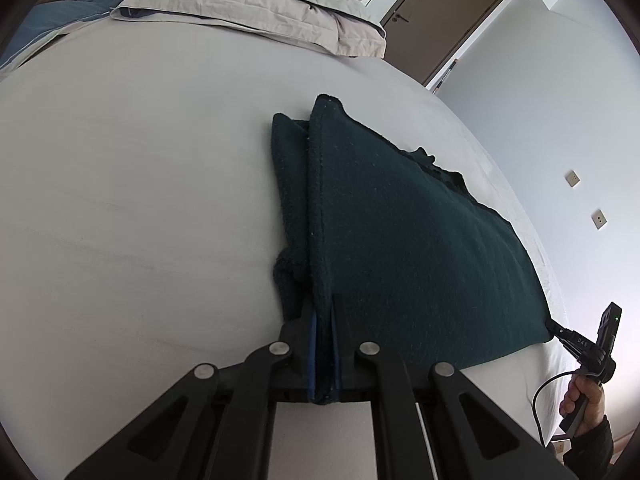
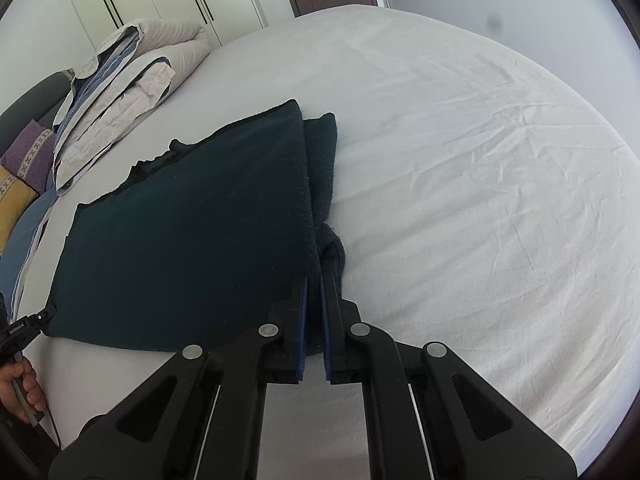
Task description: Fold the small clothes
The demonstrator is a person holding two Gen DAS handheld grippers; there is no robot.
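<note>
One dark green garment [image 1: 420, 240], two grippers, two wall sockets [image 1: 573, 178]

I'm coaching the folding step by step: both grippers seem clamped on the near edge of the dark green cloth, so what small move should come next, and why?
Probably lift both corners together and carry them toward the far edge. The left gripper and right gripper are each shut on a near corner of the dark green cloth, which lies flat on the bed sheet.
</note>
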